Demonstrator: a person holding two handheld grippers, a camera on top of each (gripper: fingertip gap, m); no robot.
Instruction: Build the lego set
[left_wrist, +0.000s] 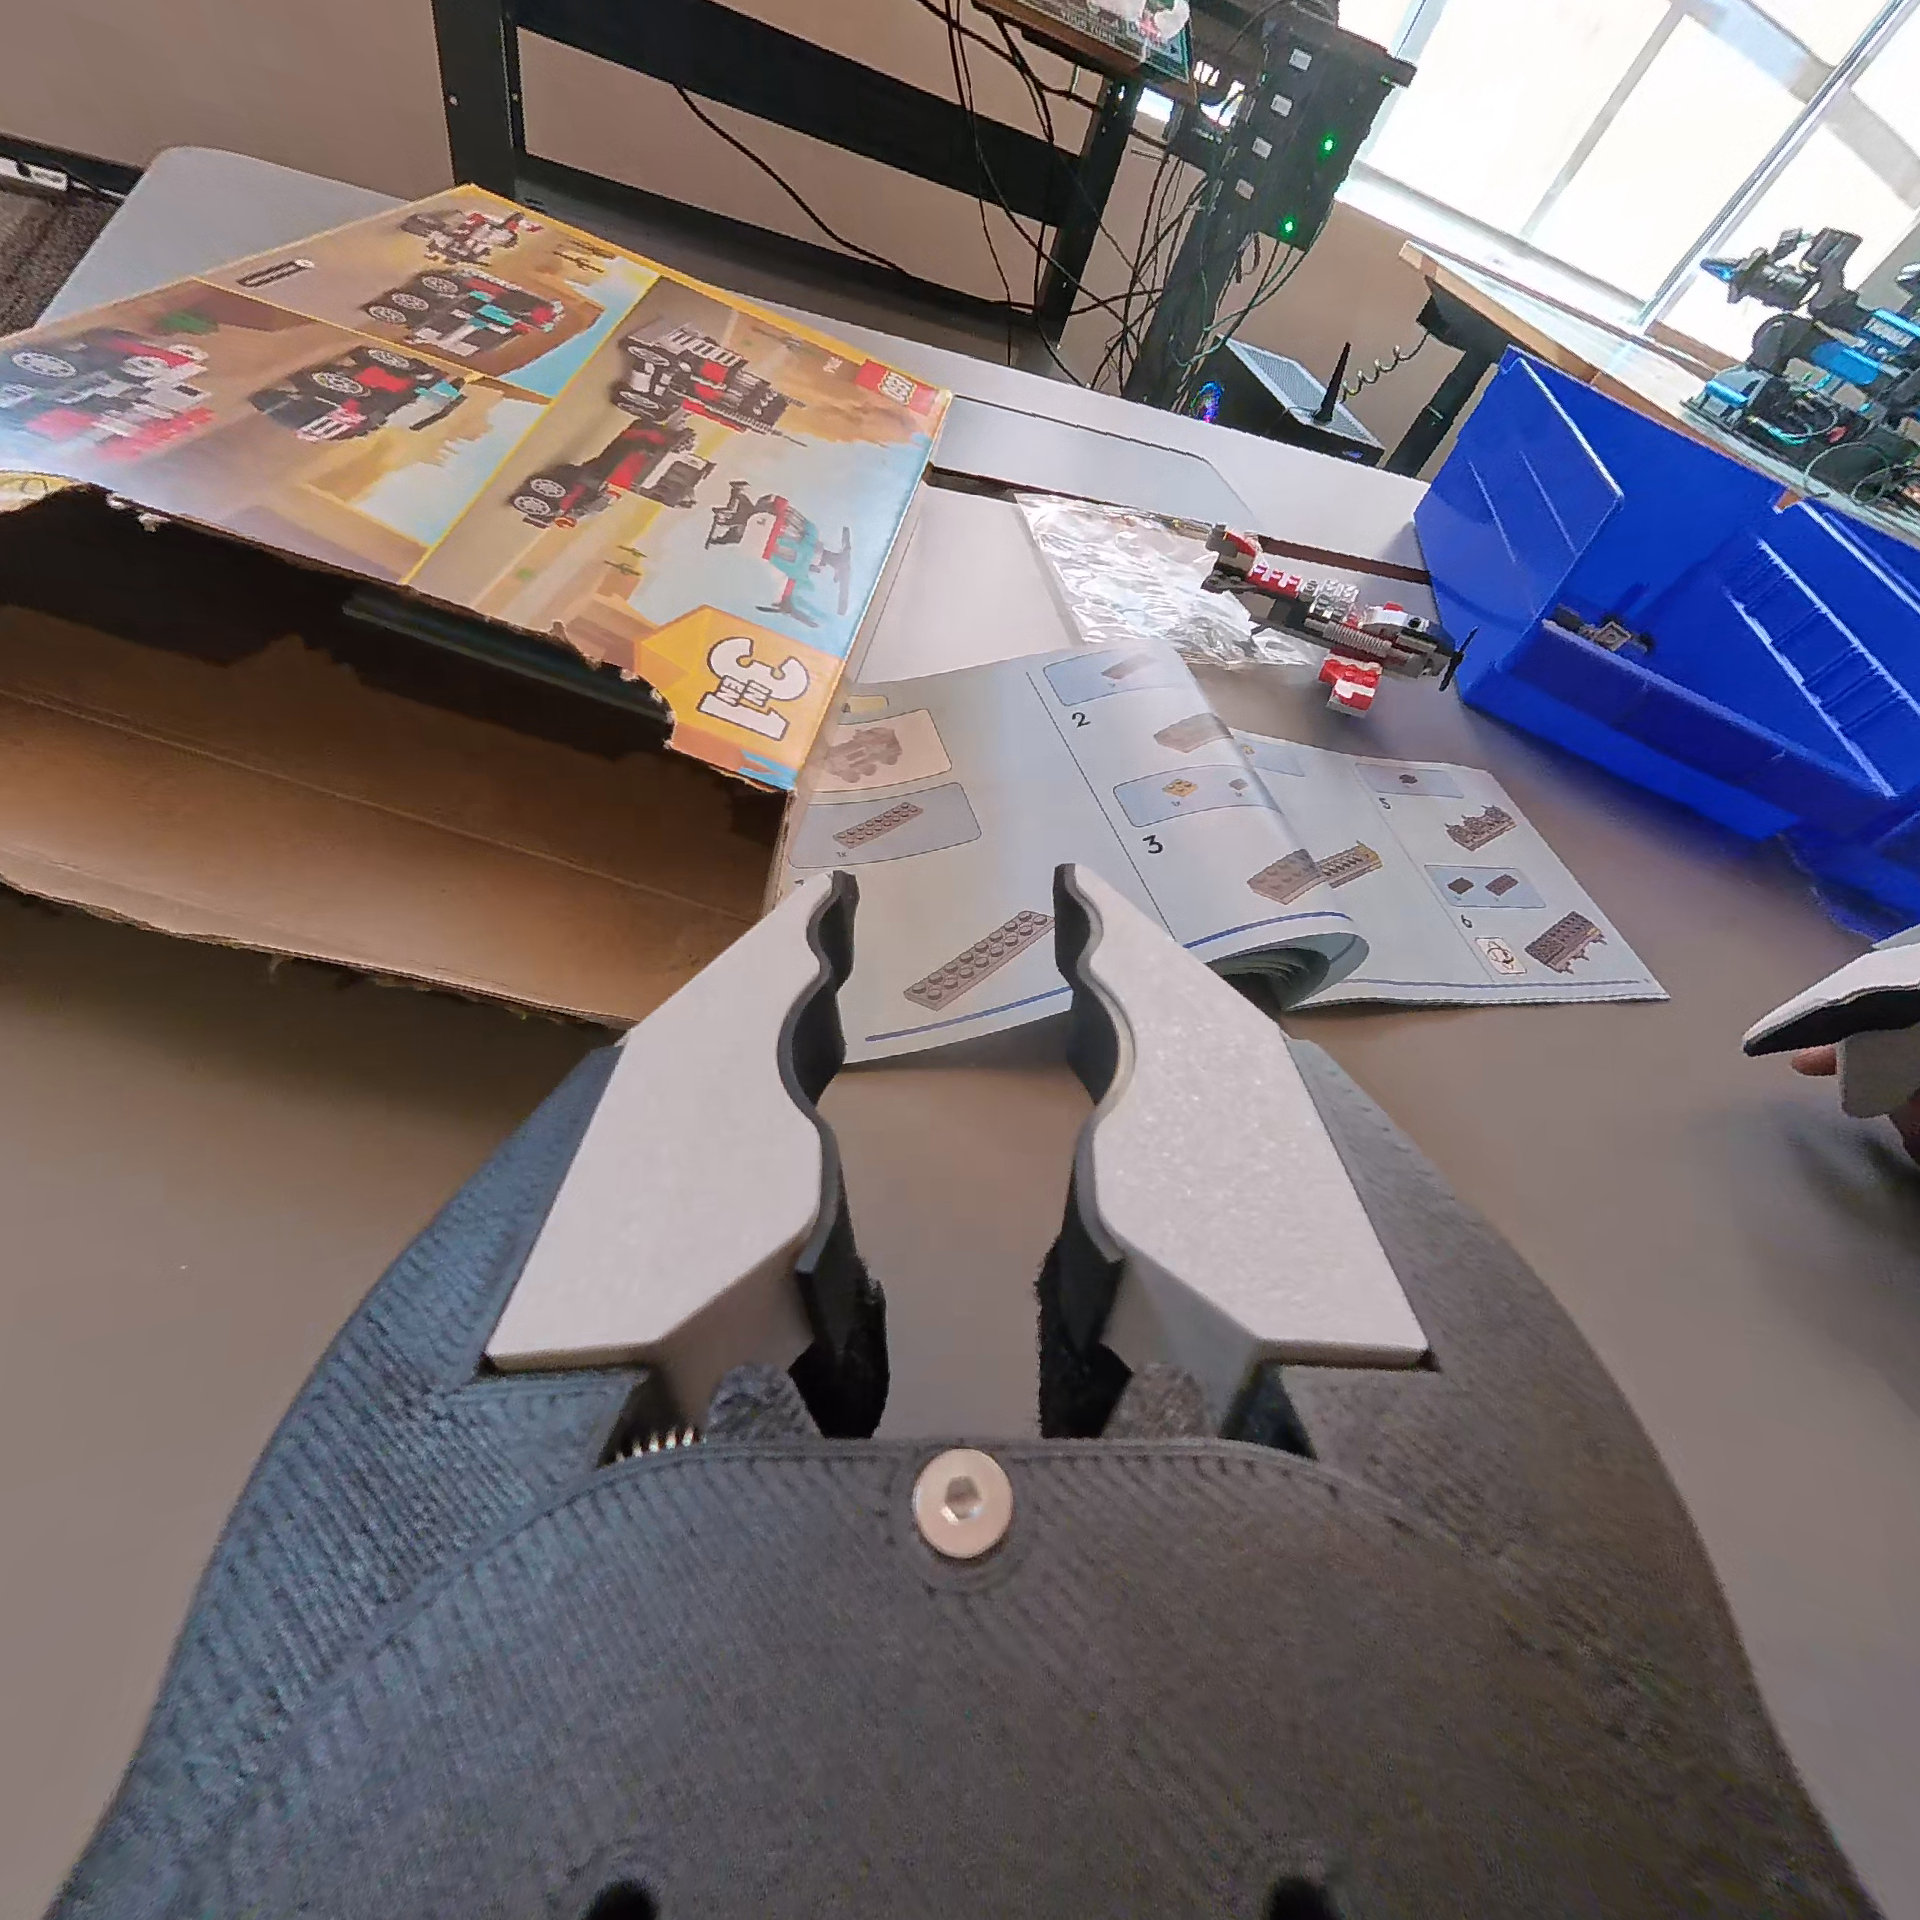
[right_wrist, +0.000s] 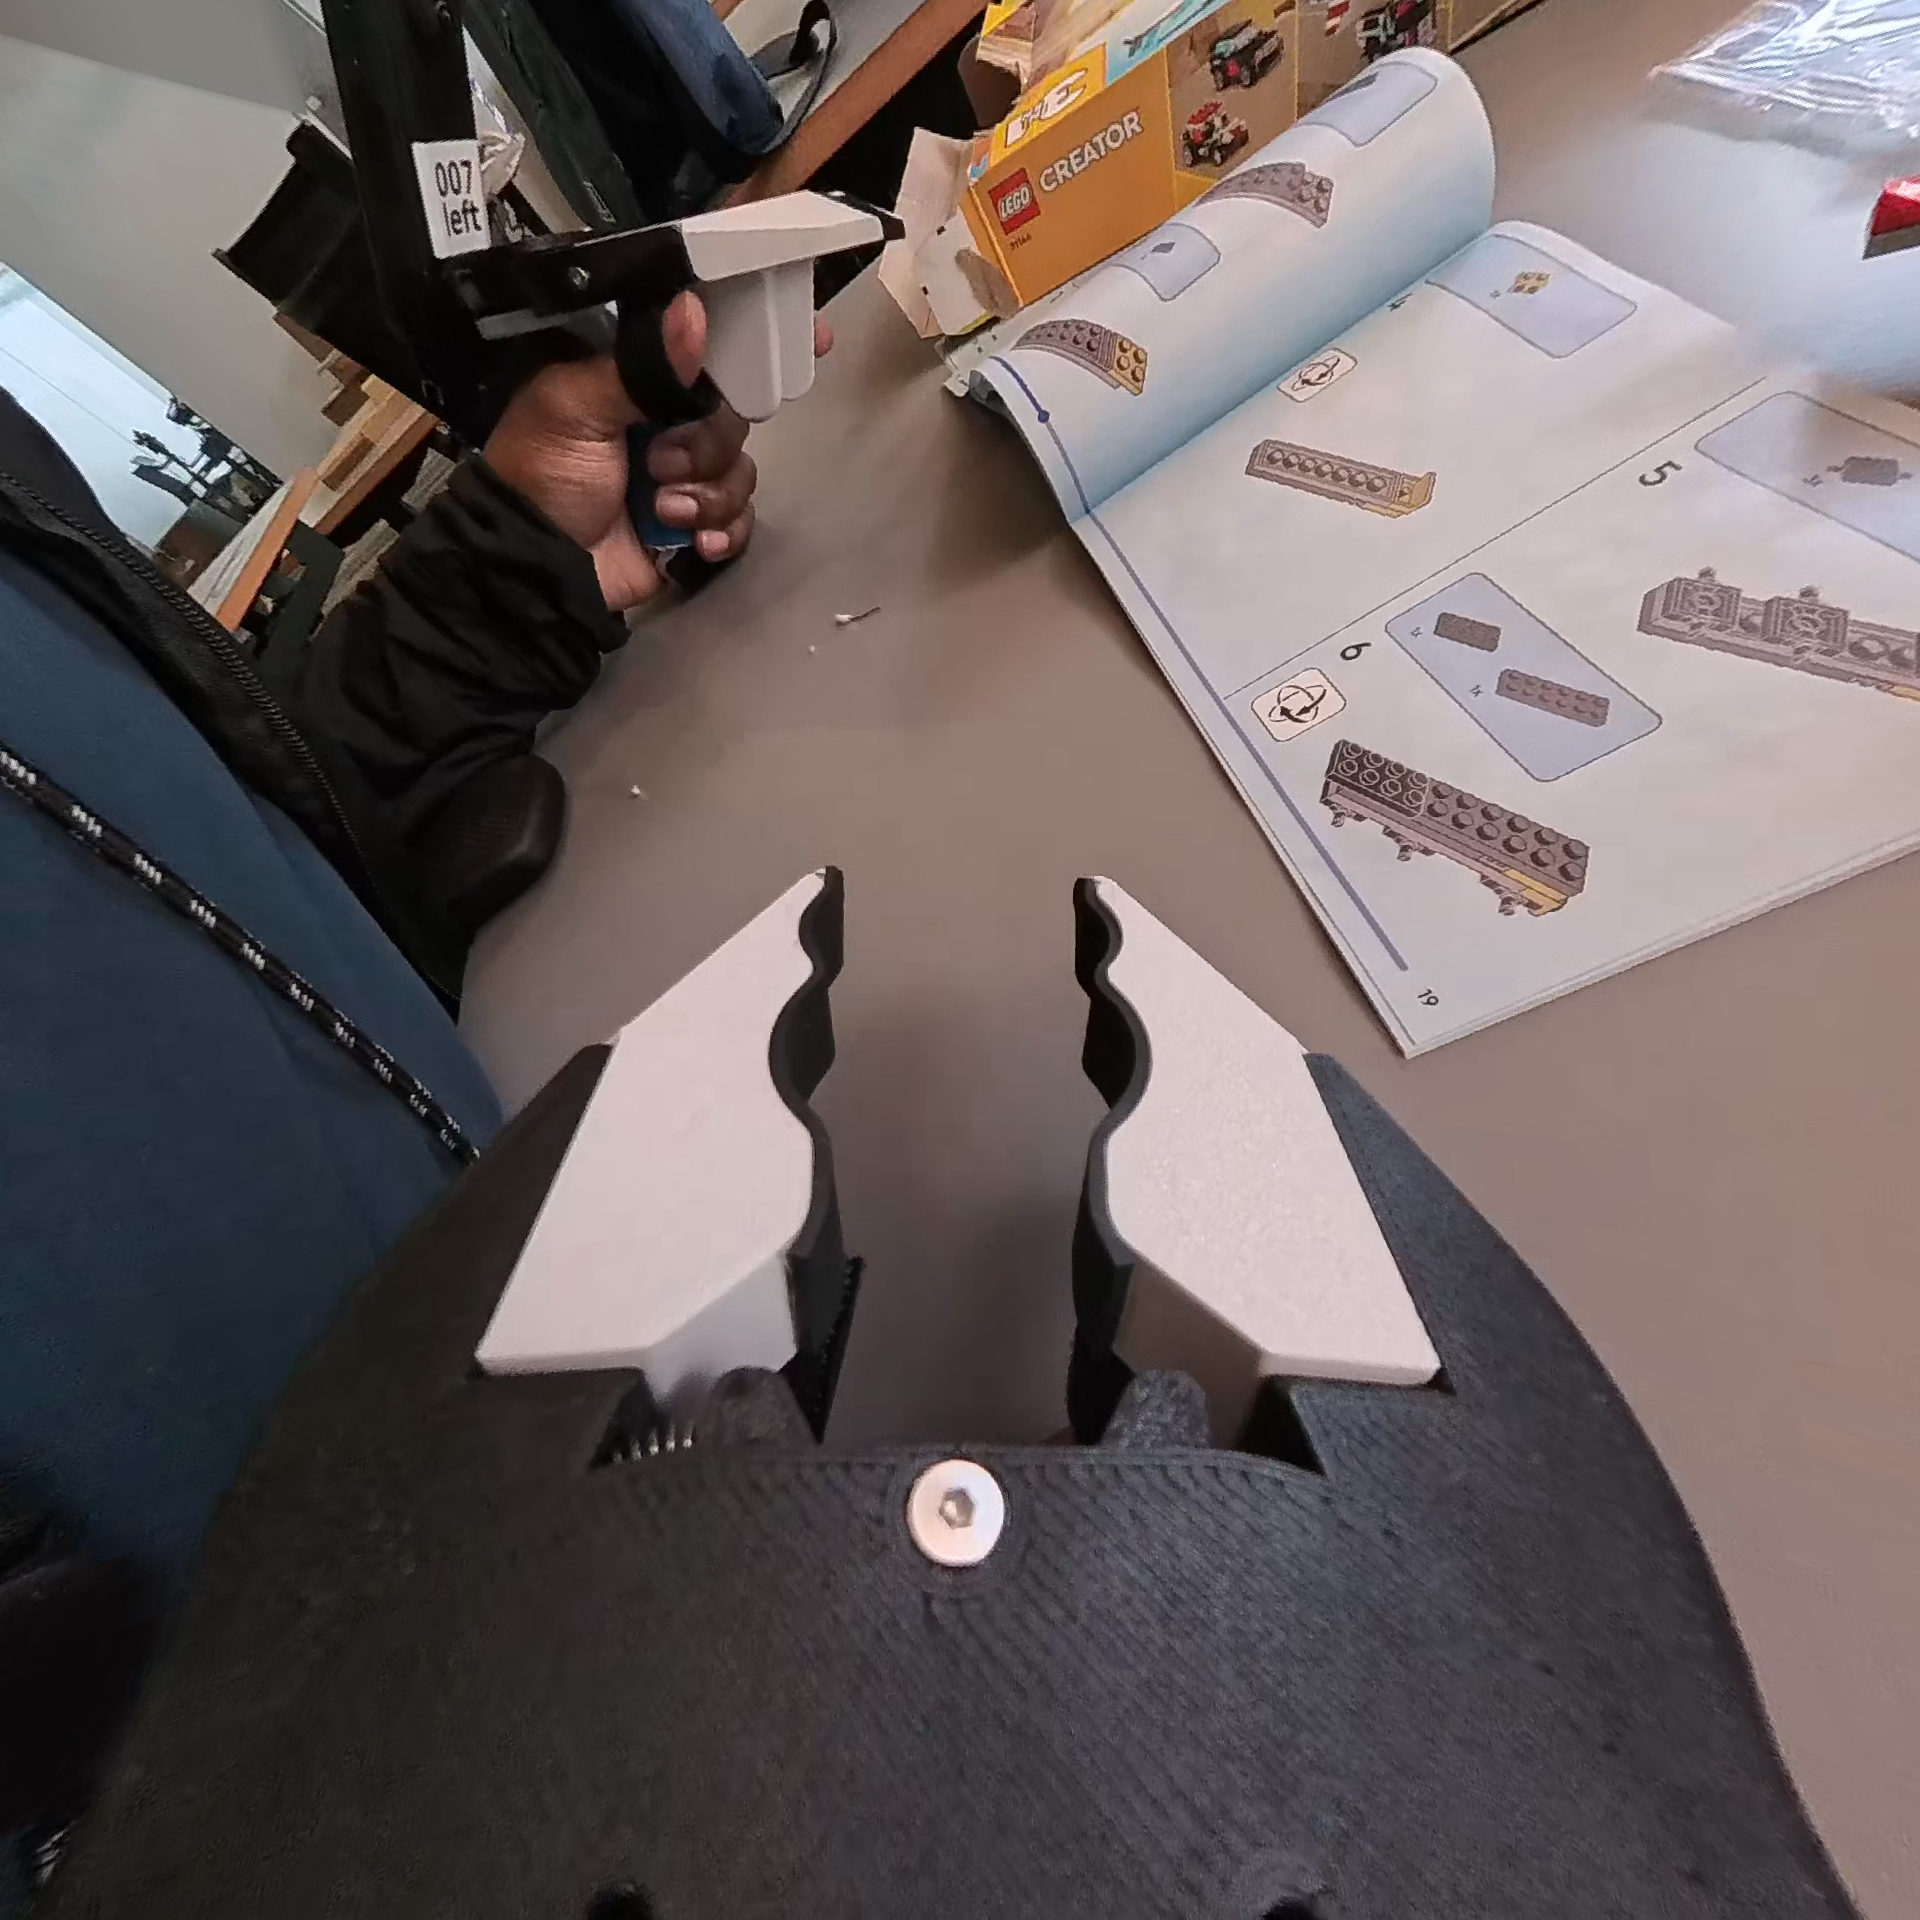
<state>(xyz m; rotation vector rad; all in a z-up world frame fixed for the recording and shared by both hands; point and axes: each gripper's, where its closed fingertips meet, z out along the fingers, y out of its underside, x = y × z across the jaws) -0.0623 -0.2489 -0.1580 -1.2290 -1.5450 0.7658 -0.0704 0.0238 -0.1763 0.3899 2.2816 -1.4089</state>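
My left gripper (left_wrist: 954, 883) is open and empty, low over the grey table, its tips at the near edge of the open instruction booklet (left_wrist: 1195, 831). A partly built red, white and grey lego model (left_wrist: 1340, 623) lies beyond the booklet, next to a crumpled clear bag (left_wrist: 1132, 571). The torn lego box (left_wrist: 436, 436) lies at the left. My right gripper (right_wrist: 954, 883) is open and empty over bare table, left of the booklet (right_wrist: 1507, 582). The left gripper (right_wrist: 758, 301), held by a hand (right_wrist: 623, 457), shows farther off in the right wrist view, near the box (right_wrist: 1081, 177).
A blue plastic bin (left_wrist: 1683, 613) stands at the right, just past the model. The right gripper's tip (left_wrist: 1839, 1008) shows at the left wrist view's right edge. A person's dark sleeve (right_wrist: 447, 644) and blue clothing (right_wrist: 156, 987) border the table. Desks and cables stand behind. My hands' fingertips stand some 30 centimetres from each other.
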